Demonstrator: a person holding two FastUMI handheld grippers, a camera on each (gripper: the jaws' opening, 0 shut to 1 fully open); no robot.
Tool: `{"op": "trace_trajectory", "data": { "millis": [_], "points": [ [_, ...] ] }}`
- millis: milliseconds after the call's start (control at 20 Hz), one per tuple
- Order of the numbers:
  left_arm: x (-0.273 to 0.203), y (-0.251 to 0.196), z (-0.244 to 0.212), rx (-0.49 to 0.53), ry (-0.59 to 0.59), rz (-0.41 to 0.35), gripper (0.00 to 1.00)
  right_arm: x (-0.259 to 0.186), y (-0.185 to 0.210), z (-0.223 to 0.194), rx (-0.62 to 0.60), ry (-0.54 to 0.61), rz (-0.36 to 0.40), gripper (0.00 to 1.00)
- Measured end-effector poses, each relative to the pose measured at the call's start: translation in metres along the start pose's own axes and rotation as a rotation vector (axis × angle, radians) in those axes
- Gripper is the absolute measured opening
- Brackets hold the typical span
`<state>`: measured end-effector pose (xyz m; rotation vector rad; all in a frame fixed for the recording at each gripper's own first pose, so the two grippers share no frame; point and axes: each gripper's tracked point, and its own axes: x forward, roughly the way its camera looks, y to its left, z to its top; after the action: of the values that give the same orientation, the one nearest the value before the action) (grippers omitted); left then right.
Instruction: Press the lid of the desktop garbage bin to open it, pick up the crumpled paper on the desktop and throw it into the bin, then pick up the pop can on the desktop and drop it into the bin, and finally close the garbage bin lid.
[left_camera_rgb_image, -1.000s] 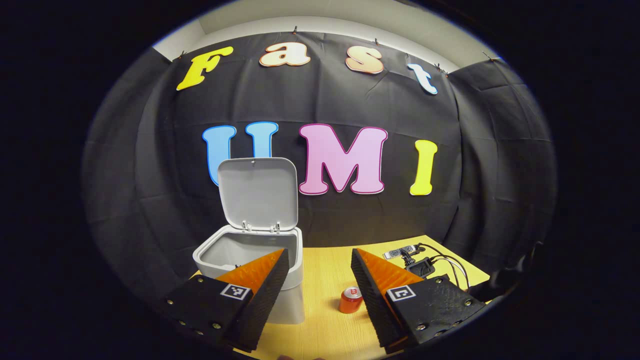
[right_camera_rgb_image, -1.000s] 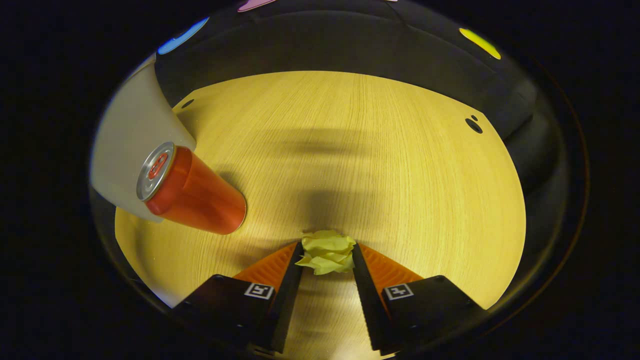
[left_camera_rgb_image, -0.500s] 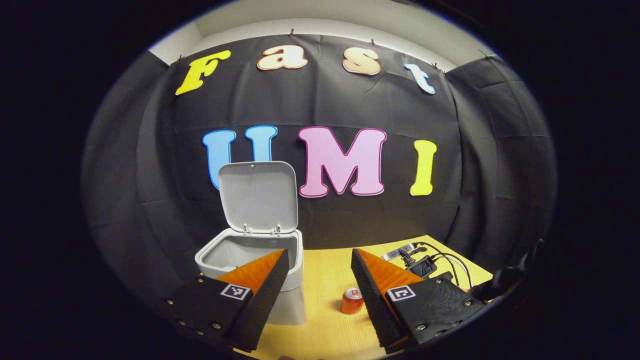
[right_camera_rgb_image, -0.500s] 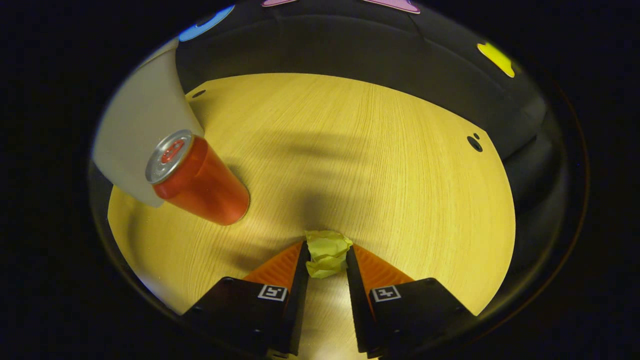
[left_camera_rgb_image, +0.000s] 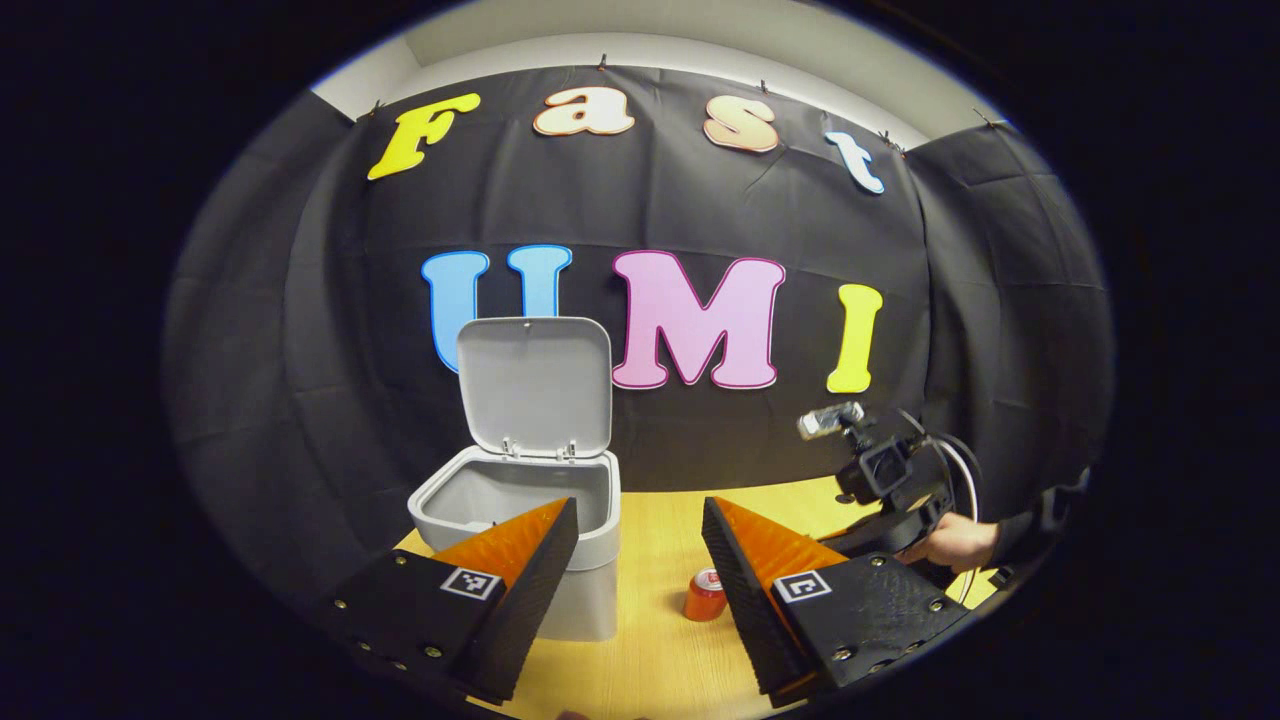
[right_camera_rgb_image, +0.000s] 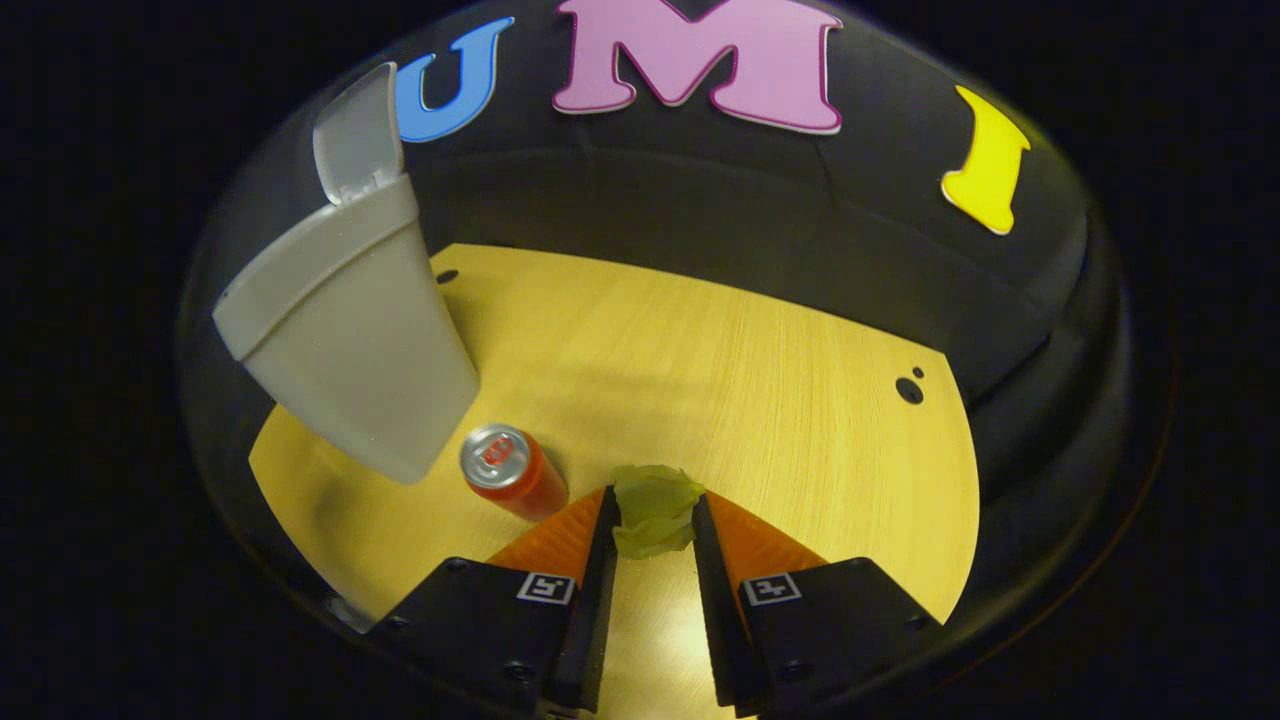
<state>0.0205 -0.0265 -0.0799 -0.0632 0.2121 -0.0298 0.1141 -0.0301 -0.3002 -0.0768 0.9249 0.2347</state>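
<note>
The grey bin stands on the wooden desk with its lid raised upright; it also shows at the left in the right gripper view as the bin. My right gripper is shut on the yellow crumpled paper and holds it above the desk. An orange pop can stands upright beside the bin, and the same can shows past my left fingers. My left gripper is open and holds nothing. Farther right in the left gripper view, a hand holds the other gripper up off the desk.
The wooden desk has small dark holes near its far corners. The black cloth wall stands right behind the bin. Bare desk lies between the bin and the can.
My right gripper closed tighter on the paper and lifted it off the desk, tilting up so the whole bin came into view. The left gripper barely shifted.
</note>
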Motion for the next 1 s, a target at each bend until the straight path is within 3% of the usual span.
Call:
{"op": "trace_trajectory", "data": {
  "millis": [100, 450, 500, 550, 800, 850, 900, 1000],
  "points": [
    [-0.003, 0.004, -0.006, 0.0, 0.013, 0.006, 0.84, -0.026, 0.018, 0.037, -0.004, -0.065, 0.055, 0.46],
    [-0.018, 0.016, -0.015, 0.021, 0.017, 0.028, 0.84, -0.101, 0.135, 0.149, -0.119, -0.255, 0.358, 0.46],
    [-0.021, 0.017, -0.014, 0.017, 0.012, 0.032, 0.84, -0.106, 0.153, 0.161, -0.122, -0.267, 0.397, 0.59],
    [-0.023, 0.019, -0.011, 0.009, 0.004, 0.037, 0.84, -0.114, 0.168, 0.168, -0.134, -0.277, 0.428, 0.46],
    [-0.039, 0.036, -0.006, -0.016, -0.009, 0.089, 0.84, -0.111, 0.233, 0.194, -0.213, -0.288, 0.529, 0.46],
    [-0.043, 0.04, -0.007, -0.022, -0.009, 0.103, 0.84, -0.108, 0.245, 0.193, -0.227, -0.282, 0.541, 0.32],
    [-0.048, 0.043, -0.008, -0.029, -0.009, 0.117, 0.84, -0.104, 0.252, 0.192, -0.239, -0.271, 0.55, 0.46],
    [-0.057, 0.052, -0.01, -0.039, -0.005, 0.147, 0.84, -0.093, 0.271, 0.188, -0.264, -0.252, 0.561, 0.46]
  ]
}}
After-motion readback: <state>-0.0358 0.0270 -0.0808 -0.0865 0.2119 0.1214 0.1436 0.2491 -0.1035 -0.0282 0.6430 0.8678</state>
